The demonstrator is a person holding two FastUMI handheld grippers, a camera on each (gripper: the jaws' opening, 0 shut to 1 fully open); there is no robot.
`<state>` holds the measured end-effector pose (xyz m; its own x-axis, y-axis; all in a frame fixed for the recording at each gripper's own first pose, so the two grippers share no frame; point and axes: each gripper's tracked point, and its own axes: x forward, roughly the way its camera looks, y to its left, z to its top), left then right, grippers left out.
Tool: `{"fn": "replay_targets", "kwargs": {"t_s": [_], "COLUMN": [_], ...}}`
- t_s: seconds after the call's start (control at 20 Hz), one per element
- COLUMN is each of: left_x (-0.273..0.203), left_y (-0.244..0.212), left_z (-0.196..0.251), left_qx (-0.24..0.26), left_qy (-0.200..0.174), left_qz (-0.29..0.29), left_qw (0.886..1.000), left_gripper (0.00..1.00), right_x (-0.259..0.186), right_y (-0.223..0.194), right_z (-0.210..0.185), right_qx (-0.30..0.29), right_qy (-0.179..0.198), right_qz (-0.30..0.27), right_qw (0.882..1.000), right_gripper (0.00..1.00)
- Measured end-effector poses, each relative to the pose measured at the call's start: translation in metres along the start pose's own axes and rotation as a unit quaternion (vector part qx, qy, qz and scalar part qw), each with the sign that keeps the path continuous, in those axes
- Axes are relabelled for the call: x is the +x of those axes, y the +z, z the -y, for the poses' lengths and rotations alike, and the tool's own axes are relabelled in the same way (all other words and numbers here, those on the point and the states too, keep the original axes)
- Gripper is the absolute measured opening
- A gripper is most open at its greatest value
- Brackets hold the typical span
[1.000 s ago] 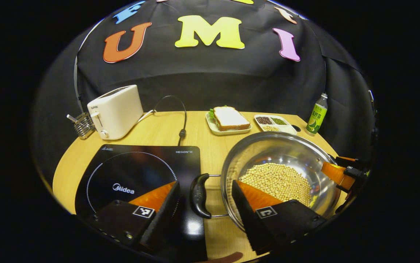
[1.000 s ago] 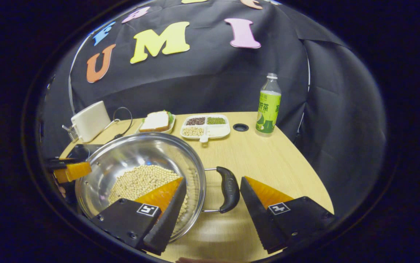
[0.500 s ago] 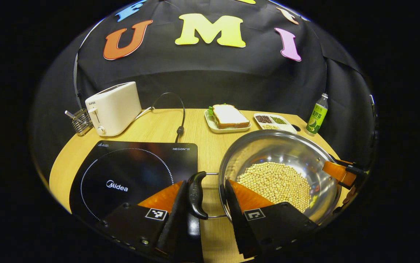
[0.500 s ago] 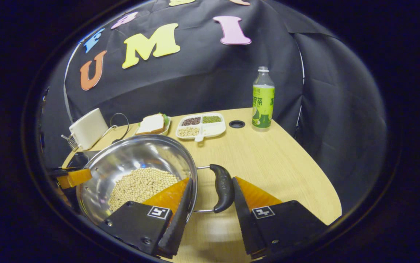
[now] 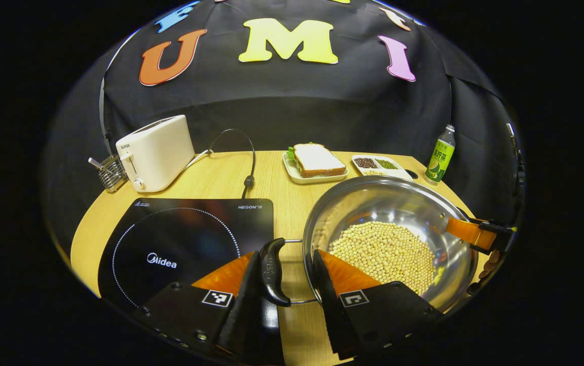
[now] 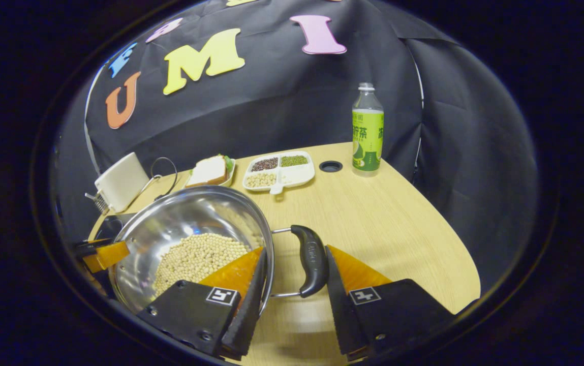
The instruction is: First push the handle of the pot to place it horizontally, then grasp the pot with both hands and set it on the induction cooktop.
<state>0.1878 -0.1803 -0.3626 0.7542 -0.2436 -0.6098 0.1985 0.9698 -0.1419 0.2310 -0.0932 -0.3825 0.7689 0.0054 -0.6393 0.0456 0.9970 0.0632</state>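
A steel pot (image 5: 388, 203) with soybeans (image 5: 383, 251) in it stands on the table just right of the black induction cooktop (image 5: 185, 239). Both its black handles lie level. My left gripper (image 5: 285, 256) is shut on the pot: one finger presses the outside of the left handle (image 5: 271, 267), the other reaches inside the rim. My right gripper (image 6: 296, 249) holds the opposite side the same way, one finger inside the pot (image 6: 190, 213) and one against the right handle (image 6: 312, 259). In the left gripper view an orange finger of the right gripper (image 5: 474, 235) is at the far rim.
A white toaster (image 5: 157, 152), its black cord (image 5: 248, 168) and a wire holder (image 5: 109, 173) stand behind the cooktop. A sandwich plate (image 5: 316, 162), a divided dish (image 6: 279, 170) and a green bottle (image 6: 367, 132) line the back. Bare table (image 6: 383, 218) lies right of the pot.
A second ago both grippers stood wide open around the handles. They have closed onto them. In the last half second only the views shifted slightly.
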Motion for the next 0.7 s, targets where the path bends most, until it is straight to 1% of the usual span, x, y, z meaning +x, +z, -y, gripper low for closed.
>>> {"fn": "replay_targets", "kwargs": {"t_s": [0.1,0.15,0.2,0.25,0.3,0.45,0.5,0.6,0.7], "left_x": [0.000,-0.004,-0.003,-0.005,-0.009,-0.029,-0.040,-0.056,-0.074], "left_y": [-0.003,-0.003,-0.002,-0.001,0.000,0.010,0.014,0.021,0.031], "left_z": [0.003,0.004,0.000,0.000,0.001,-0.002,0.000,-0.004,-0.010], "left_qx": [-0.016,-0.008,0.000,0.000,0.002,0.008,0.005,-0.008,-0.009], "left_qy": [-0.013,-0.012,-0.011,-0.009,-0.010,-0.014,-0.014,-0.016,-0.015], "left_qz": [-0.007,-0.010,-0.012,-0.013,-0.013,0.005,0.007,0.009,0.019], "left_qw": [1.000,1.000,1.000,1.000,1.000,1.000,1.000,1.000,1.000], "left_gripper": [0.60,0.57,0.58,0.55,0.55,0.55,0.55,0.55,0.55], "right_x": [-0.004,-0.007,-0.009,-0.011,-0.017,-0.042,-0.052,-0.074,-0.094], "right_y": [-0.002,-0.003,-0.004,-0.005,-0.004,0.005,0.009,0.019,0.025], "right_z": [0.000,0.000,0.001,0.001,0.000,-0.005,-0.008,-0.016,-0.026], "right_qx": [0.003,0.003,0.003,0.005,0.008,0.007,0.004,-0.003,-0.012], "right_qy": [0.000,0.000,-0.002,-0.004,-0.004,-0.006,-0.007,-0.008,-0.009], "right_qz": [-0.004,-0.004,-0.006,-0.007,-0.005,0.009,0.011,0.022,0.030], "right_qw": [1.000,1.000,1.000,1.000,1.000,1.000,1.000,1.000,0.999], "right_gripper": [0.62,0.62,0.60,0.60,0.60,0.60,0.61,0.60,0.60]}}
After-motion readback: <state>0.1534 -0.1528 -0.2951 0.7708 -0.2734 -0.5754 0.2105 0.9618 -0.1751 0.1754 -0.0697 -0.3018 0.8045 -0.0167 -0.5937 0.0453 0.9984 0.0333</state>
